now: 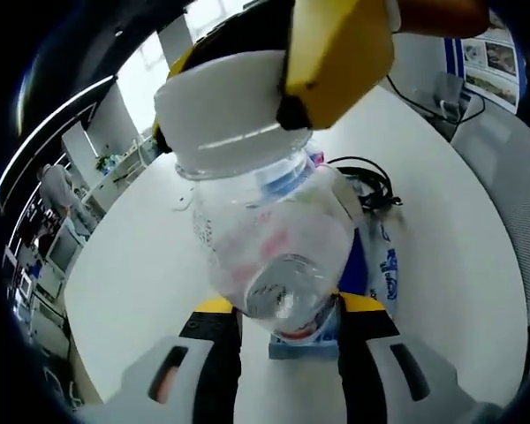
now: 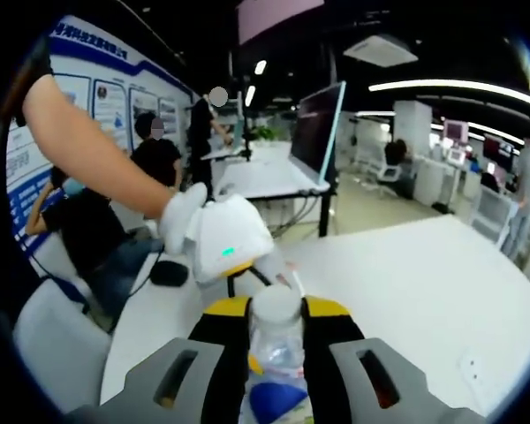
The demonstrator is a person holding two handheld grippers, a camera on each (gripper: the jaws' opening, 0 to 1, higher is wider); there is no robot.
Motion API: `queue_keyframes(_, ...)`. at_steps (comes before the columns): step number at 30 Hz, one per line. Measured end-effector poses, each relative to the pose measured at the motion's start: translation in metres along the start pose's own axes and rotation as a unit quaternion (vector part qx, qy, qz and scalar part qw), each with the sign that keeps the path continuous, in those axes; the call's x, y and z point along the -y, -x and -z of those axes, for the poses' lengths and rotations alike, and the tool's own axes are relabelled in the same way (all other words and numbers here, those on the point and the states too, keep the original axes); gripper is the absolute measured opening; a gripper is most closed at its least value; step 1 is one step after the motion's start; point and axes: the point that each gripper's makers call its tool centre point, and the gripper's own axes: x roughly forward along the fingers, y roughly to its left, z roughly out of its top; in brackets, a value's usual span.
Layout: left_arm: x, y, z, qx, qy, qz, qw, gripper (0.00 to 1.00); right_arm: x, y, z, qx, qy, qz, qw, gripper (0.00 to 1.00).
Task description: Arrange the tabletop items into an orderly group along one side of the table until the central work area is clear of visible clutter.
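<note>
While both the left tool [image 1: 287, 322] and right tool [image 2: 276, 331] clamp the clear bottle [image 1: 274, 238], keep it level, then lower it near the table [image 1: 450, 221] edge.

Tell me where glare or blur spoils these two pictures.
Left gripper view: bright window glare at upper left, and the bottle looms close and fisheye-bulged, with its cap soft. Right gripper view: ceiling strip lights flare, the background people are blurry, and the bottle between the jaws is slightly soft.
</note>
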Motion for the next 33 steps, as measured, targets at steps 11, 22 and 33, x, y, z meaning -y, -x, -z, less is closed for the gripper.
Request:
queue_keyframes(11, -0.005, -0.001, 0.001, 0.005, 0.065, -0.054, 0.9964, 0.41, 0.005, -0.002, 0.001, 0.020, -0.030, 0.018, 0.9992, 0.20)
queue_keyframes(22, -0.011, -0.002, 0.004, 0.007, 0.137, -0.115, 0.9839, 0.41, 0.006, -0.009, 0.000, 0.020, -0.016, 0.021, 0.9995, 0.28)
queue_keyframes(33, -0.014, -0.002, 0.004, 0.004, 0.160, -0.142, 0.9769, 0.41, 0.013, -0.014, 0.025, -0.003, -0.034, 0.018, 0.9993, 0.30)
